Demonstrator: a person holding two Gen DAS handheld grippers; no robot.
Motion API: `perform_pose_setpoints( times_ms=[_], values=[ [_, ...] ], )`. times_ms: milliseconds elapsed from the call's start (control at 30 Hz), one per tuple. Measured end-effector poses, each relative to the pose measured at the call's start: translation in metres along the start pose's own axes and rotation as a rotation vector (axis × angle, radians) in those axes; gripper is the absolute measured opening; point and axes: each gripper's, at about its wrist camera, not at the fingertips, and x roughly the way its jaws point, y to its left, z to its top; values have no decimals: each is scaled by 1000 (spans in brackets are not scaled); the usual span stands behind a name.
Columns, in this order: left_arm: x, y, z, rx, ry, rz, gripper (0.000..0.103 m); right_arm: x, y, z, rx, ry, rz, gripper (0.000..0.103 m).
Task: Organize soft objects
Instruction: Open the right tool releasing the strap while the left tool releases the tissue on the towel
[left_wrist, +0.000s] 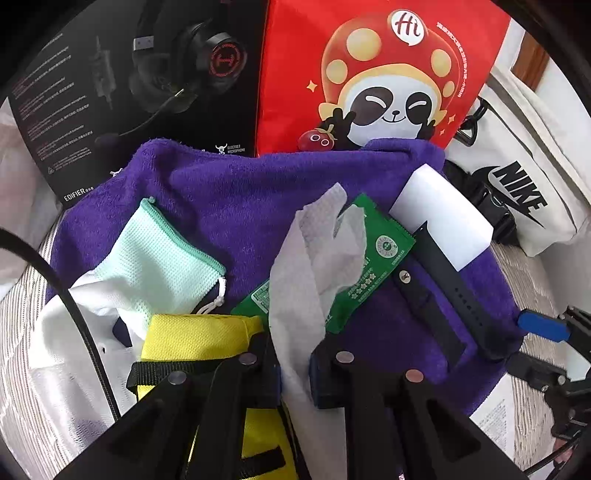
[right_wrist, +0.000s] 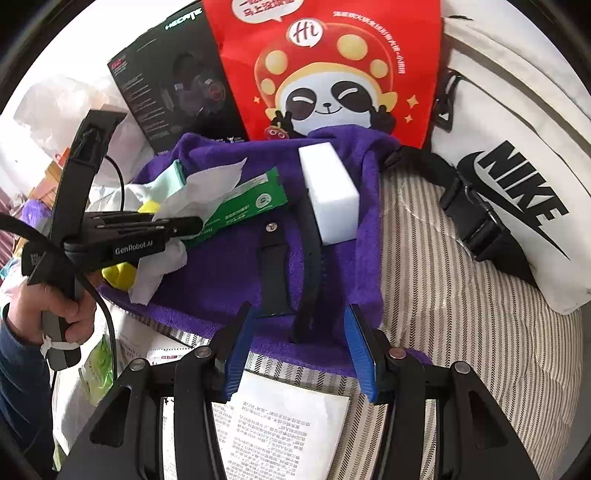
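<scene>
The left gripper (left_wrist: 293, 363) is nipped tight on a crumpled white tissue (left_wrist: 314, 266), which trails ahead of it over the purple towel (left_wrist: 236, 206) and green packet (left_wrist: 384, 254); the right gripper (right_wrist: 295, 347) stands half open and empty, a black strap (right_wrist: 308, 266) just ahead

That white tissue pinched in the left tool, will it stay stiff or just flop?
The white tissue probably flops: it already hangs crumpled and folded from the left tool. It looks thin and light, so it likely tears easily if tugged against the green packet.
</scene>
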Motion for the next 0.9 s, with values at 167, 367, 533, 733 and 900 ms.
perform_pose_setpoints(
  times_ms=[167, 367, 533, 733, 900],
  values=[
    [-1, -2, 0, -2, 9, -8, 27, 2, 4, -3, -9, 4, 12, 49],
    [-10, -13, -5, 19, 16, -21, 45, -1, 4, -8, -10, 2, 11, 50],
    [-21, -18, -8, 13, 10, -27, 53, -8, 4, -14, -6, -11, 11, 52],
    [-38, -24, -11, 41, 1, -2, 61, -19, 10, -20, -10, -25, 9, 52],
    [-62, -26, -20, 72, -23, 21, 63, -30, 17, -28, -6, -41, 15, 53]
  ],
)
